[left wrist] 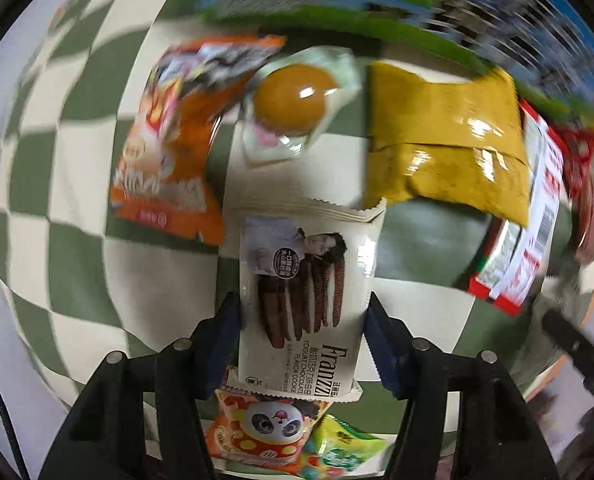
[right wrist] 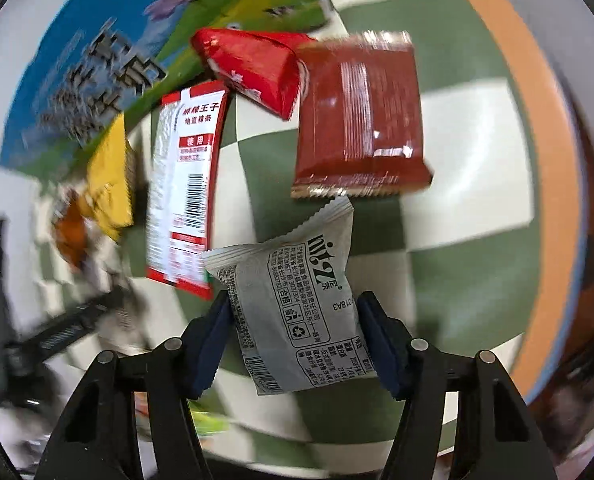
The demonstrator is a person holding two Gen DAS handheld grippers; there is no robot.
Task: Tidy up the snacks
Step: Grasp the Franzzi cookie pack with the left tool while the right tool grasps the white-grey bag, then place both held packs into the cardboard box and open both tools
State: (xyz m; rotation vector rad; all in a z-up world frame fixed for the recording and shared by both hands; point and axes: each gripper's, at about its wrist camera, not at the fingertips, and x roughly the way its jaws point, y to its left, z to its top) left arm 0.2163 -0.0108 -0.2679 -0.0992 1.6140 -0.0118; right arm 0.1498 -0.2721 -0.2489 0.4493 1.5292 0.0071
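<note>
My left gripper (left wrist: 303, 312) is shut on a cream Franzzi cookie packet (left wrist: 303, 300), held above the checked cloth. Beyond it lie an orange snack bag (left wrist: 173, 140), a clear packet with a brown round cake (left wrist: 295, 98) and a yellow packet (left wrist: 445, 136). My right gripper (right wrist: 293, 312) is shut on a grey-white snack packet (right wrist: 297, 312). Ahead of it lie a dark red packet (right wrist: 361, 120), a bright red packet (right wrist: 253, 66) and a red-and-white strip packet (right wrist: 185, 188), which also shows in the left wrist view (left wrist: 525, 240).
A green-and-white checked cloth (left wrist: 77, 280) covers a round table with an orange rim (right wrist: 553, 160). A blue-and-green box (right wrist: 109, 48) stands at the back. A panda packet (left wrist: 265, 428) and a green packet (left wrist: 345, 452) lie under the left gripper.
</note>
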